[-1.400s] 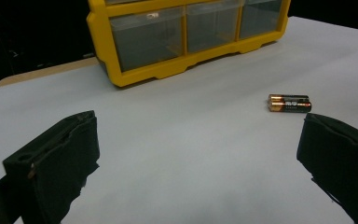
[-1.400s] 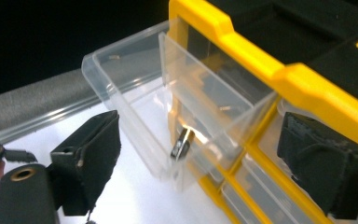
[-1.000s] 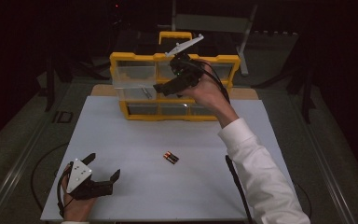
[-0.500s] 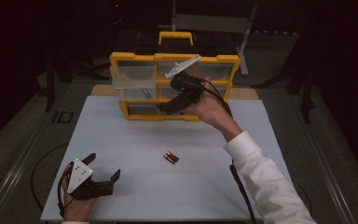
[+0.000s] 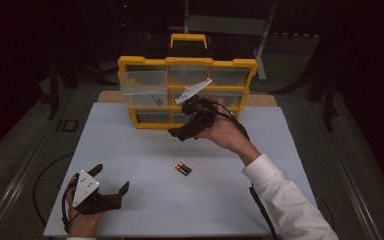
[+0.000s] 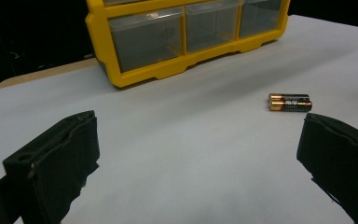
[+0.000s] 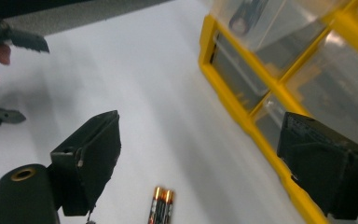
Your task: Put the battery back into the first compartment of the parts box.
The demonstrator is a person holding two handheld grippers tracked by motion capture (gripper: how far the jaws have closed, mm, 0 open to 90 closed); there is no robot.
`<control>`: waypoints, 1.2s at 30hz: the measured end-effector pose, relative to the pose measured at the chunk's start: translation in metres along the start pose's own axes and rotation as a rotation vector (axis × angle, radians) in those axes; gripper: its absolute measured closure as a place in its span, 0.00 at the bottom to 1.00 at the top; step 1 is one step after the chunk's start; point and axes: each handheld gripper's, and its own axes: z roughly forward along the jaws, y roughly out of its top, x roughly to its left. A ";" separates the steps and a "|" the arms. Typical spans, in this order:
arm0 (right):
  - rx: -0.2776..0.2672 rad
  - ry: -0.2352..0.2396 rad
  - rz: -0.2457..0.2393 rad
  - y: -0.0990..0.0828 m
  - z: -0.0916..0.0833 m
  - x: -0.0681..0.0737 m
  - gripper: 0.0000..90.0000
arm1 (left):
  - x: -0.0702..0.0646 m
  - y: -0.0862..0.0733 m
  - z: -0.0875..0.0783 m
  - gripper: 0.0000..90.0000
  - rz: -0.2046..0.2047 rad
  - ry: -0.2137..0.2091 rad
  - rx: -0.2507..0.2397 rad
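Observation:
Two AA batteries (image 5: 183, 169) lie side by side in the middle of the white table top (image 5: 130, 150). Behind them stands a yellow organizer (image 5: 187, 62) with clear drawers; its upper left drawer (image 5: 144, 84) is pulled out and holds a small dark item. My right gripper (image 5: 182, 127) hangs open in front of the organizer, above the table and tilted down toward the batteries (image 7: 161, 207), nothing between its jaws. My left gripper (image 5: 111, 180) rests open at the near left of the table, empty, with the batteries (image 6: 289, 102) ahead to its right.
The organizer (image 6: 135, 77) takes up the far middle of the table, with a black box with a yellow handle (image 5: 189, 41) behind it. Cables trail off the near edge. The surroundings are dark.
My right gripper has drawn back from the organizer's drawers, moving down and nearer over the table toward the batteries. The left gripper has stayed put.

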 end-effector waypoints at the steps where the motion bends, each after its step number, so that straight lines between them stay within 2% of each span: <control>1: 0.005 0.000 0.002 -0.002 0.001 0.000 0.15 | 0.000 0.000 0.000 0.00 0.001 0.000 0.001; 5: 0.029 -0.001 0.003 -0.010 0.008 0.002 0.16 | 0.000 0.000 0.000 0.00 0.001 -0.001 0.001; 8: 0.078 -0.003 0.021 -0.023 0.019 0.002 0.17 | 0.000 0.000 0.000 0.00 0.002 -0.002 0.003; 11: 0.097 -0.001 0.019 -0.029 0.024 0.003 0.17 | 0.000 0.000 0.000 0.00 0.001 -0.002 0.003; 12: 0.122 0.000 0.027 -0.038 0.031 0.004 0.18 | 0.000 0.000 0.000 0.00 0.002 -0.002 0.003; 18: 0.167 0.016 0.041 -0.055 0.043 0.006 0.20 | -0.001 0.000 0.001 0.00 0.001 -0.002 0.005; 28: 0.222 0.041 0.049 -0.074 0.061 0.007 0.30 | -0.001 0.000 0.001 0.00 0.002 0.000 0.006; 31: 0.255 0.058 0.037 -0.081 0.069 0.008 0.38 | -0.001 0.000 0.001 0.00 0.002 0.001 0.005; 36: 0.281 0.066 0.034 -0.086 0.079 0.008 0.43 | -0.001 0.000 0.000 0.00 0.003 0.001 0.005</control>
